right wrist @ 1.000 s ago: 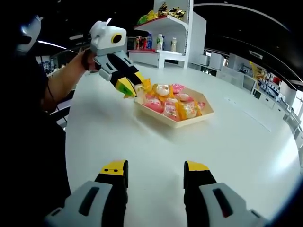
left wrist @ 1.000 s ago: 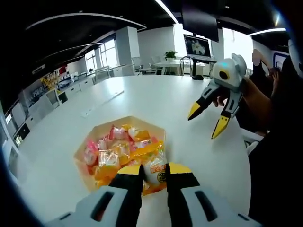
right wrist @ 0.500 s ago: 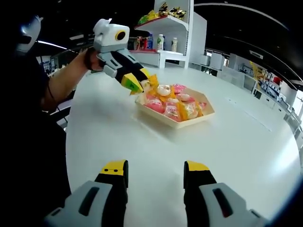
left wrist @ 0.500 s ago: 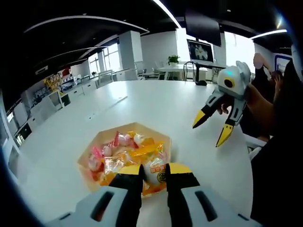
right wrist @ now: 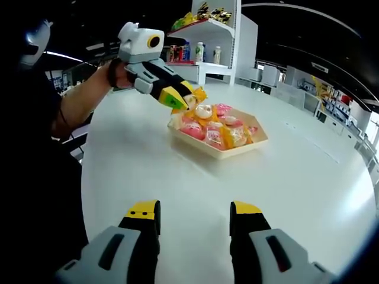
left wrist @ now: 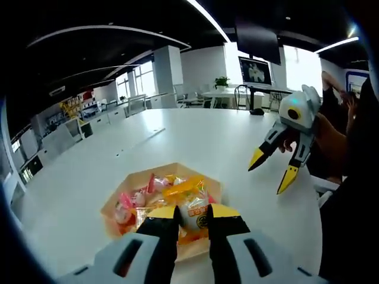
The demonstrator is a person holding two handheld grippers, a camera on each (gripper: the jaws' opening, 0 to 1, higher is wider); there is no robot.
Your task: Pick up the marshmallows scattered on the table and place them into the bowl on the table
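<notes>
A white shelf unit (right wrist: pixel 222 44) stands at the far edge of the white bench (right wrist: pixel 296 183), with bottles on its middle shelf and yellow packets on top. Elsewhere a dark wall screen (left wrist: pixel 255 72) hangs above distant desks, with a potted plant (left wrist: pixel 222 81) beside it.

Your left yellow-tipped grey hand-held gripper (left wrist: pixel 193 216) raised, jaws pinched near-closed on white-and-orange wrapped marshmallow packet (left wrist: pixel 194 208). Your right yellow-tipped grey hand-held gripper (right wrist: pixel 194 214) hovers level, jaws spread wide, nothing between them.
</notes>
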